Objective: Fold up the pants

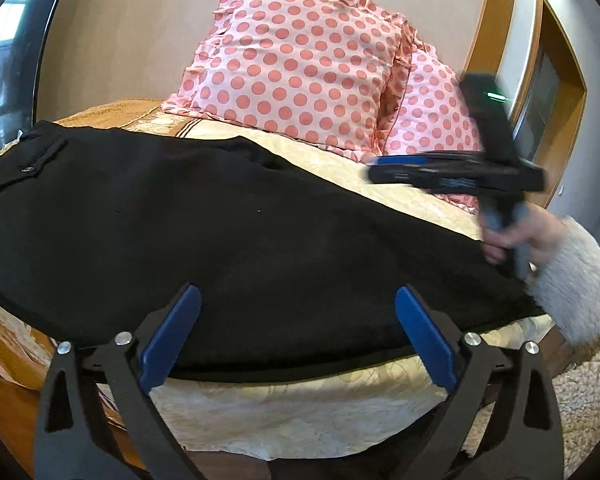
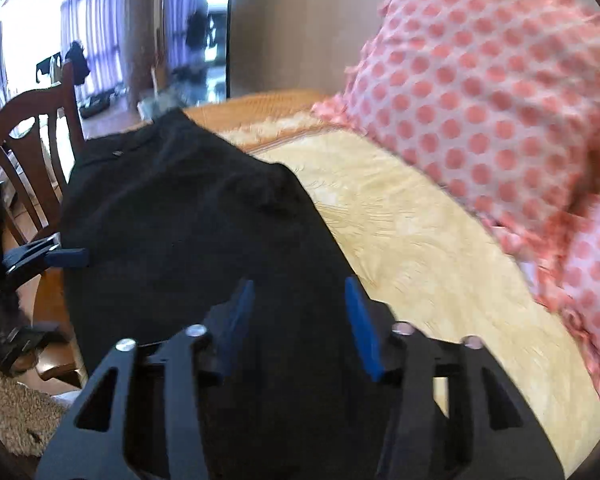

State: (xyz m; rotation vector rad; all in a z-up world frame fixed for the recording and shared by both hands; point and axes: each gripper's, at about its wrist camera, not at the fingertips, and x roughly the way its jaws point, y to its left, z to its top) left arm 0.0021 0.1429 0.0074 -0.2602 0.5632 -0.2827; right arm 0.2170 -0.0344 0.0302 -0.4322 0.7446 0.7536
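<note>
Pants [image 1: 220, 240] lie flat ahead of wide, empty left gripper [image 1: 298, 338]; right gripper [image 2: 300, 320], half-open and empty, should pinch the hem squarely.

I am seeing the pants [image 1: 204, 240] lying flat on the bed cover [image 1: 300, 412], stretching across in front of my left gripper [image 1: 298, 336]; its fingers [image 1: 168, 340] are standing spread over the near edge of the cloth, the edge lying between them. Beyond the fingertips, behind the pants, two pillows [image 1: 296, 68] are leaning against the wall. To the right of those fingers the right gripper [image 1: 456, 174] is hovering above the pants' far end. In the right wrist view, the pants are lying ahead and left of the fingers [image 2: 362, 328], the cover and pillows to their right, a chair [image 2: 28, 152] off to the left.
</note>
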